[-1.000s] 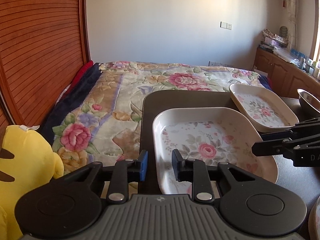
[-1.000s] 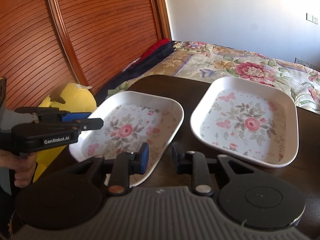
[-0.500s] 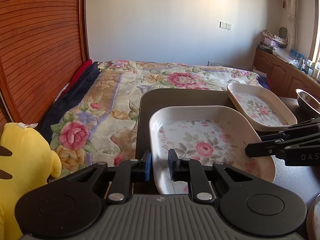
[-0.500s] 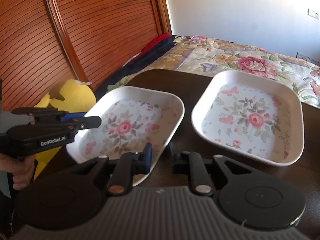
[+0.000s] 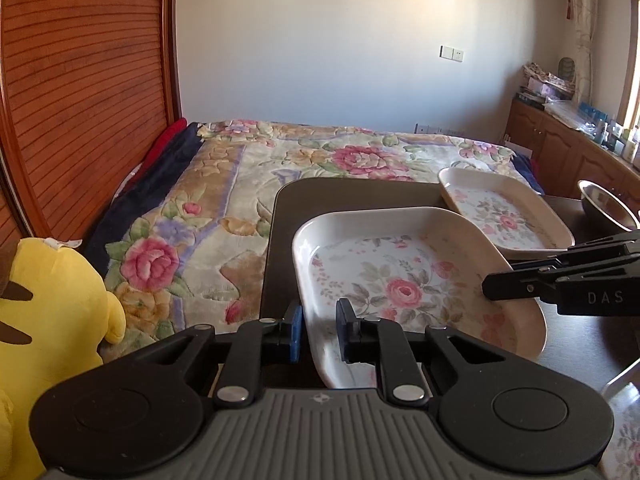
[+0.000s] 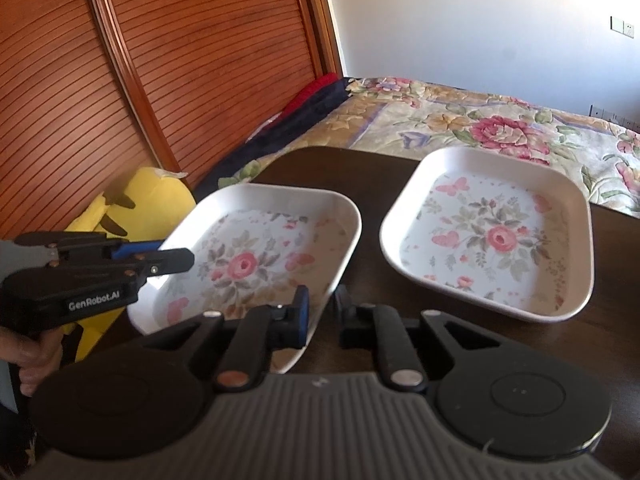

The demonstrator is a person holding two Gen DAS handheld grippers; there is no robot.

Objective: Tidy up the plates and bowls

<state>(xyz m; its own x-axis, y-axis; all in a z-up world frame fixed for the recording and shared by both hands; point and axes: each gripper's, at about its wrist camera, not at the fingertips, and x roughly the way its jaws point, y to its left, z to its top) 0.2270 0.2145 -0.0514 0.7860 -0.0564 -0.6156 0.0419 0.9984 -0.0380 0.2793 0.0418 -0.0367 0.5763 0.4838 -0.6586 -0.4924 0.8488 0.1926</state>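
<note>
- Both grippers are on the near floral plate [image 5: 404,280] at once, one at each side, on the dark wooden table [image 5: 344,196].
- The left gripper [image 5: 319,330] has its jaws pinched on the plate's left rim, blue pad outside the wall and black pad inside. They have just been closing, with that rim between them.
- The right gripper [image 6: 322,316] is clamped on the opposite edge of the same plate, at its near right corner. Its jaws have just been closing too, rim between them.
- The plate looks tipped, its near corner seeming clear of the tabletop. I read that as the start of a lift, not a sure thing.
- The second floral plate [image 6: 496,236] sits flat on the table just beside it, apart, nothing stacked in it.
- A metal bowl [image 5: 606,204] waits at the far right edge in the left wrist view, untouched.
- My read: early going. The two plates lie apart, the bowl stands alone, and no stack exists yet.
- What looks left: nest this plate with its twin, then deal with the bowl.
</note>
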